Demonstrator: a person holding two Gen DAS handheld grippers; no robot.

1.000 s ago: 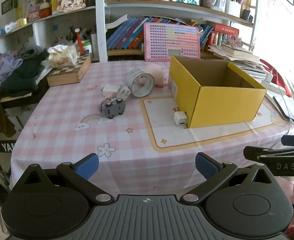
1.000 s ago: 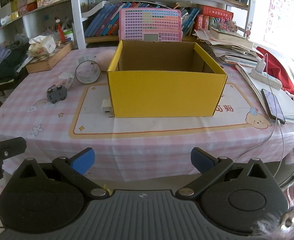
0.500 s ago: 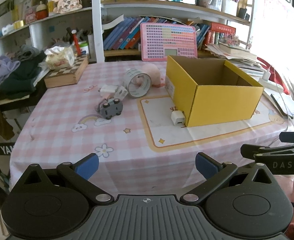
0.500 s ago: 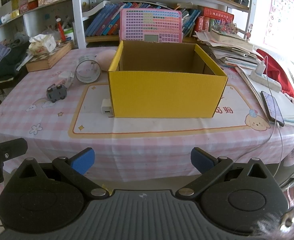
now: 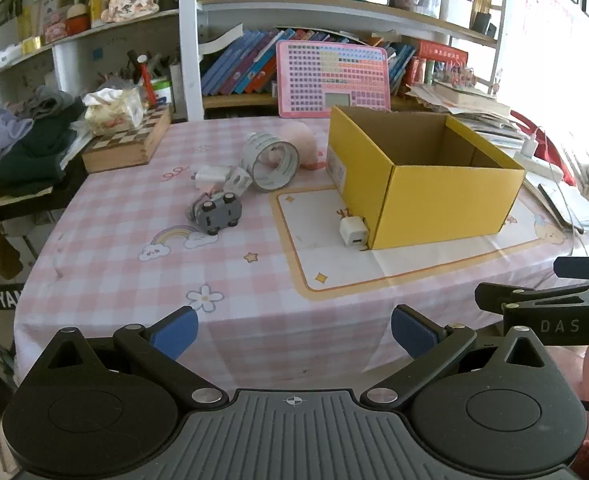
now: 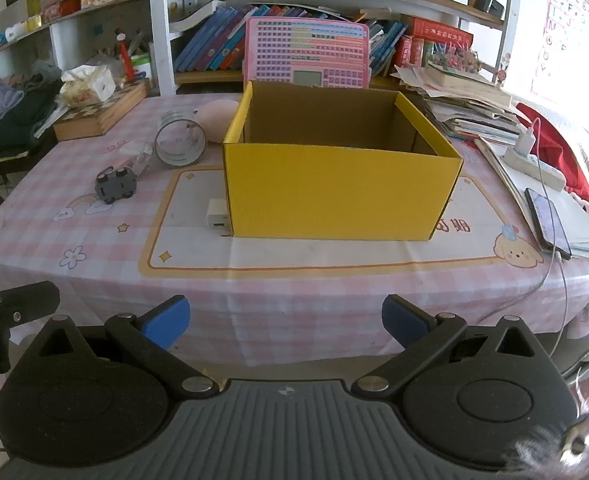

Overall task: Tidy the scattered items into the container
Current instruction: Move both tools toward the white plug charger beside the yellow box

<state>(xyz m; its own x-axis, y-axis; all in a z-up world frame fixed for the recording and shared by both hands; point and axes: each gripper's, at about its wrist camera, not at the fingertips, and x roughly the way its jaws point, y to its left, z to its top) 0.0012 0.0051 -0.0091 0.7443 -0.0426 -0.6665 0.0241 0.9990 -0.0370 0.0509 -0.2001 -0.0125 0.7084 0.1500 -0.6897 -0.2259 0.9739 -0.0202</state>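
Observation:
An open yellow cardboard box stands on the pink checked tablecloth. A white charger cube leans against its near left corner. Left of the box lie a grey toy car, a tape roll, a white plug adapter and a pink plush. My left gripper hangs open at the table's front edge, well short of the items. My right gripper is open too, in front of the box, holding nothing.
A wooden chessboard box with a tissue pack sits back left. A pink keyboard toy leans on the bookshelf behind. Stacked papers, a power strip and a phone with a cable lie at right. Clothes pile up at far left.
The left gripper has drifted slightly back and right, so the scene shifted a little left in its view. The right view is almost unchanged. Both grippers stayed open.

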